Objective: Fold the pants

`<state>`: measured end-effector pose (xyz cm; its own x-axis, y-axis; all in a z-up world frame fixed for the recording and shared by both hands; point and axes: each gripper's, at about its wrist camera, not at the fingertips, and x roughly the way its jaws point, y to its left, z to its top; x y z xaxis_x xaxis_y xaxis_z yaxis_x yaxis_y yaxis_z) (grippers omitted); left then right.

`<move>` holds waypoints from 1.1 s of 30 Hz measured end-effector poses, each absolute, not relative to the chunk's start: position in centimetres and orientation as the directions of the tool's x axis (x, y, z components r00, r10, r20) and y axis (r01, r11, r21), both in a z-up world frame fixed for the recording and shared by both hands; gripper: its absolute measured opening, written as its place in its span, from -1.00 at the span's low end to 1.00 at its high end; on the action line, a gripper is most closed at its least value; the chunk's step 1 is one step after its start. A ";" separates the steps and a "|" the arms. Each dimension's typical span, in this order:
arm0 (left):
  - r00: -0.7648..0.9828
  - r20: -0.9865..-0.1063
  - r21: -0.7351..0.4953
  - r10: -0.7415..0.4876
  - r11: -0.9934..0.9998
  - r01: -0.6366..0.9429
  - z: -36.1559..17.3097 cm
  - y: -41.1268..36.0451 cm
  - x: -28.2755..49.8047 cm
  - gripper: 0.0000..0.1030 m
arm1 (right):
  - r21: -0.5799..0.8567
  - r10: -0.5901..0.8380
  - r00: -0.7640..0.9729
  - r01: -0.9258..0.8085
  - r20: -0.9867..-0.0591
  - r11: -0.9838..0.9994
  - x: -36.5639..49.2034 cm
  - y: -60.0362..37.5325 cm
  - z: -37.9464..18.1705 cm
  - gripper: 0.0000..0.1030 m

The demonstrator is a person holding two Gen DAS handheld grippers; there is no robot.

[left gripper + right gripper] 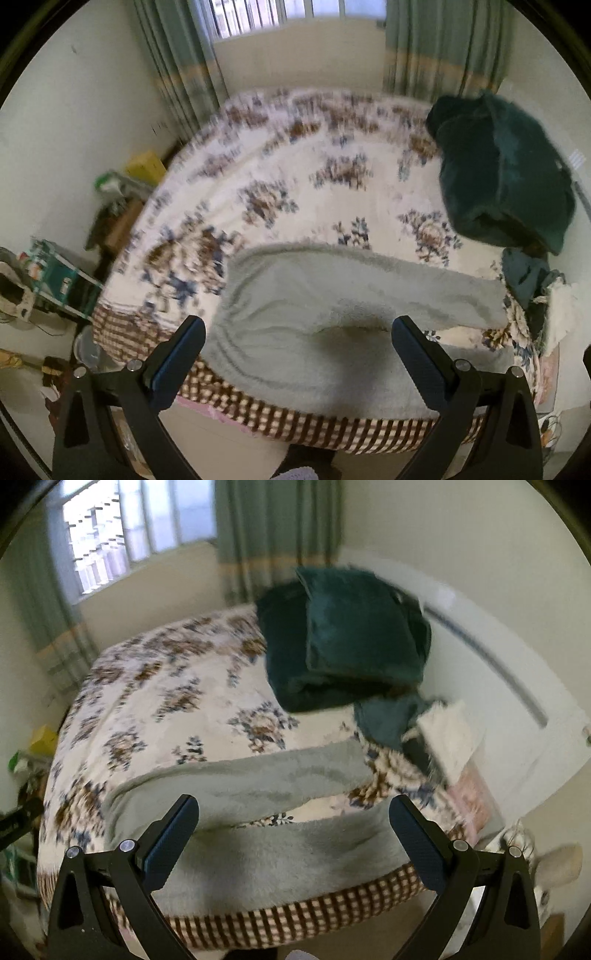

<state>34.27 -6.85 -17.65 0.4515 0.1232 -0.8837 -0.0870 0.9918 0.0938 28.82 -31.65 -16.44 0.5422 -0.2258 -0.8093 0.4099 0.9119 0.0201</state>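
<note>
The grey fleece pants lie spread across the near edge of the bed, waist just ahead of the left claw and the two legs running away past the right claw, with a strip of flowered cover showing between them. Both claws hang spread wide above the cloth, pinching nothing. To my eye the fold has yet to start, so each claw should come down on the near leg's edge, bite through the full thickness of the pile, and carry it over onto the far leg together, so the seam lands straight.
</note>
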 end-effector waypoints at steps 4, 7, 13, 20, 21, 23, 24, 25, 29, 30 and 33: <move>0.303 -0.947 0.077 0.111 0.990 -0.120 -25.6 -7.0 43.5 1.00 | 0.094 -0.160 0.425 0.516 -0.891 0.852 38.9 -36.9 -25.5 1.00; 0.186 -0.978 0.065 0.096 0.984 -0.166 -32.4 -6.4 49.7 1.00 | 0.135 -0.090 0.331 0.597 -0.939 0.791 45.4 -40.5 -33.7 1.00; -0.006 -0.998 0.058 0.059 0.959 -0.278 -45.7 -5.3 59.1 1.00 | 0.171 0.027 0.202 0.740 -0.979 0.650 55.0 -46.9 -49.8 1.00; -0.166 -0.986 0.064 -0.005 0.911 -0.408 -56.9 -4.6 66.3 1.00 | 0.119 0.106 0.077 0.873 -0.991 0.473 59.9 -52.5 -64.0 1.00; -0.181 -0.983 0.065 -0.016 0.899 -0.433 -58.0 -4.2 66.7 1.00 | 0.108 0.106 0.066 0.882 -0.992 0.458 60.3 -53.0 -65.4 1.00; -0.205 -0.978 0.075 -0.030 0.872 -0.483 -59.5 -3.5 67.1 0.91 | 0.089 0.107 0.047 0.896 -0.993 0.435 61.1 -53.6 -67.4 1.00; -0.213 -0.976 0.063 -0.055 0.857 -0.511 -60.0 -3.1 67.2 0.89 | 0.080 0.108 0.037 0.901 -0.993 0.427 61.7 -54.0 -68.4 1.00; -0.212 -0.974 0.047 -0.079 0.844 -0.535 -60.2 -2.8 67.3 0.81 | 0.074 0.107 0.032 0.904 -0.994 0.422 62.3 -54.3 -69.3 1.00; -0.189 -0.979 0.056 -0.069 0.810 -0.584 -59.6 -1.9 67.8 0.38 | 0.033 0.099 -0.010 0.904 -0.995 0.425 64.5 -55.0 -72.2 1.00; -0.184 -0.981 0.056 -0.066 0.806 -0.589 -59.3 -1.8 68.0 0.27 | 0.028 0.103 -0.018 0.906 -0.994 0.423 64.7 -55.1 -72.6 1.00; -0.168 -0.985 0.077 -0.029 0.803 -0.590 -58.0 -1.7 67.9 -0.38 | 0.023 0.105 -0.023 0.908 -0.994 0.418 65.3 -55.4 -73.7 0.85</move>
<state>67.93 -1.71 -58.03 -0.1682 -0.0290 -0.9853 -0.5904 0.8034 0.0771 65.34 -55.41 -73.68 -0.0227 0.1047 -0.9942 0.9081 0.4181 0.0233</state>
